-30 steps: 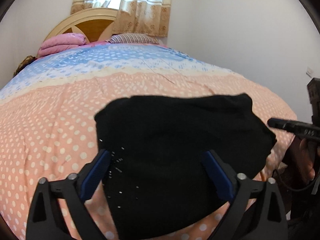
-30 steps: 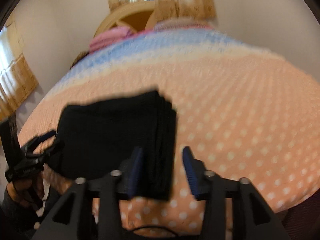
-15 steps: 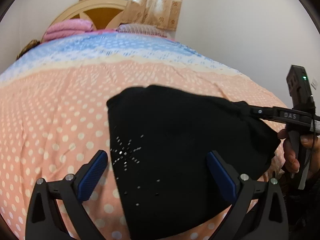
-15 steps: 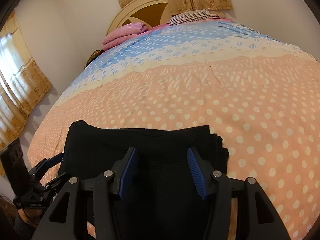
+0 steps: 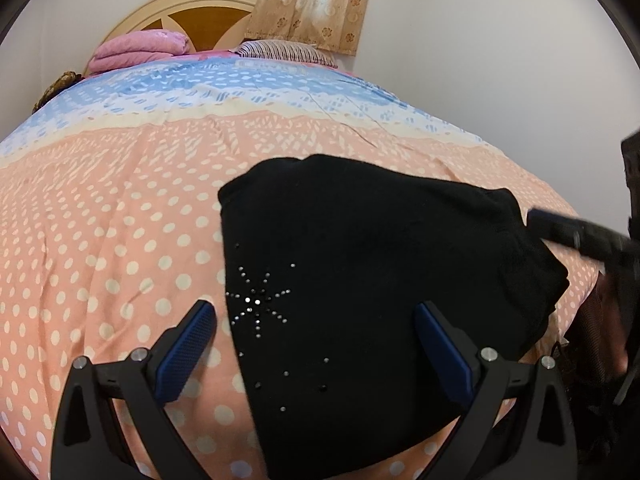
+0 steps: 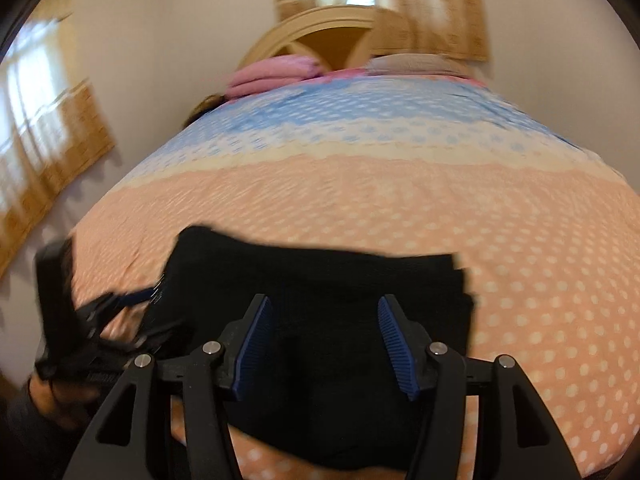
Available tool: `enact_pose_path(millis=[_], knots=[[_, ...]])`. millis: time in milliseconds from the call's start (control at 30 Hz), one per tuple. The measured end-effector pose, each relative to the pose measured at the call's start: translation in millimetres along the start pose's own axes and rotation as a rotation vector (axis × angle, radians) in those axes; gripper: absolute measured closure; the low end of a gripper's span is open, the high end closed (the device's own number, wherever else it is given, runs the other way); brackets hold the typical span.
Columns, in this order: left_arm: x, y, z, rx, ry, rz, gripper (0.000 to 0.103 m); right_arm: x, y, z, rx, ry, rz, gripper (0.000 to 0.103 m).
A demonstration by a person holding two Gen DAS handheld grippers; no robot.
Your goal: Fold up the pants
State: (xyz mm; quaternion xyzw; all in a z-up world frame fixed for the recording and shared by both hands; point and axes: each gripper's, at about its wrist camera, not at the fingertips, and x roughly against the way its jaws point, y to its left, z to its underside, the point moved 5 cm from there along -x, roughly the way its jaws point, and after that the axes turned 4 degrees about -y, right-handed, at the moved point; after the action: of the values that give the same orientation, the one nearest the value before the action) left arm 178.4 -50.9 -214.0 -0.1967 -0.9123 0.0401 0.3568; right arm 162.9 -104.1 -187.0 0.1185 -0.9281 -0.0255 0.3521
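The black pants [image 5: 360, 280] lie folded into a compact stack near the foot edge of the bed, with a rhinestone star on the top layer. They also show in the right wrist view [image 6: 320, 300], which is blurred. My left gripper [image 5: 316, 344] is open and empty, held just above the stack's near left part. My right gripper [image 6: 326, 336] is open and empty over the stack's near edge. The right gripper's finger shows at the right of the left wrist view [image 5: 580, 236], close to the stack's right corner.
The bed [image 5: 120, 220] has a peach polka-dot cover turning blue toward the head. A folded pink blanket [image 5: 140, 50] and a striped pillow [image 5: 280, 50] lie by the wooden headboard [image 5: 192, 16]. Walls and curtains stand behind and at the left.
The right gripper's jaws have opened wider and it has pulled back off the stack's right edge. The left gripper has shifted left. The pants lie still.
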Motion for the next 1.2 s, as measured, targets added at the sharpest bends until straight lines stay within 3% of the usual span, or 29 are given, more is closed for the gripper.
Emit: enact_pose_path(millis=[133,200,267,400,567,700,833,867,967,1200], knots=[[3,4,-1,-0.006,0.000,-0.003,0.002,-27,4,35,0.062,0.161,0.016,0.044],[6,5,0,-0.018,-0.001,-0.007,0.002,-26,4,36,0.104,0.160,0.017,0.044],[8,8,4,-0.024,0.004,-0.009,0.001,-19,6,25,0.098,0.169,-0.014,0.044],[13,11,16,-0.024,0.012,0.010,0.001,-12,26,-15,0.117,0.106,-0.074,0.044],[18,6,27,-0.065,0.010,0.004,0.000,-46,68,-68,0.102,0.089,-0.227,0.044],[18,5,27,-0.080,0.003,0.002,0.000,-102,90,-88,0.130,0.162,-0.225,0.045],[18,6,28,-0.091,-0.008,0.008,0.000,-152,101,-81,0.099,0.363,-0.297,0.045],[18,6,29,-0.092,-0.011,0.008,0.000,-161,105,-76,0.103,0.410,-0.311,0.055],[21,2,36,-0.100,-0.016,0.006,0.000,-162,110,-74,0.127,0.410,-0.305,0.084],[21,-6,41,-0.098,-0.031,-0.005,0.000,-179,96,-64,0.062,0.368,-0.225,0.090]])
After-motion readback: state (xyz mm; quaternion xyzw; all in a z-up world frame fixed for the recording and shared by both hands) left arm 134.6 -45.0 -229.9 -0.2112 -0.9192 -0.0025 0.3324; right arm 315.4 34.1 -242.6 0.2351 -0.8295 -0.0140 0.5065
